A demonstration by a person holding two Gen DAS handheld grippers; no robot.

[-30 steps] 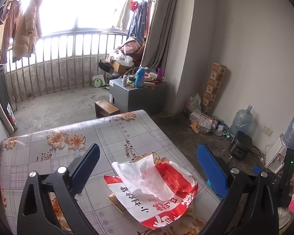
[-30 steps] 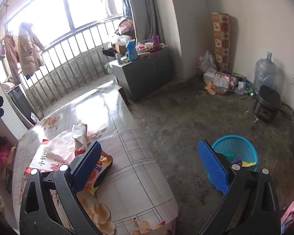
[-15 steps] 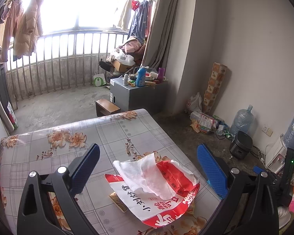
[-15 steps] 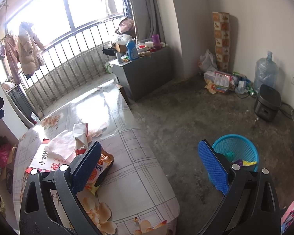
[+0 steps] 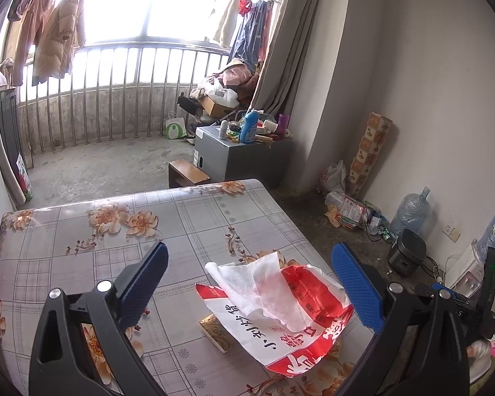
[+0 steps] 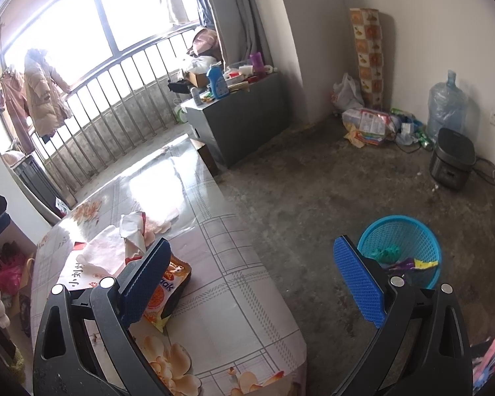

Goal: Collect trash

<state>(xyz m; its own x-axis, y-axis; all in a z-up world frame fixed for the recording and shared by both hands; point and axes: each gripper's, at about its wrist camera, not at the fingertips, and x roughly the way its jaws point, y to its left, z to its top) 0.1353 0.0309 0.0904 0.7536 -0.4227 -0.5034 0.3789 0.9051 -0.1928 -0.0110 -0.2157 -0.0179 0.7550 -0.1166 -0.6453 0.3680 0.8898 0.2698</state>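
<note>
Hovering wide-jawed — left gripper (image 5: 249,283) above wrapper (image 5: 290,323).

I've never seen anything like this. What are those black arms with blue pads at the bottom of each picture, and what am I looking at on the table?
Those are hand-held grippers, one in each of a person's hands; no robot arm. Each carries a wide-angle camera looking out between its two blue-padded fingers. One picture comes from the left gripper, the other from the right gripper. Both are open and hold nothing. On the flowered table lie a red and white bag, a white tissue and an orange snack packet. A blue basket on the floor already holds some trash.
</note>
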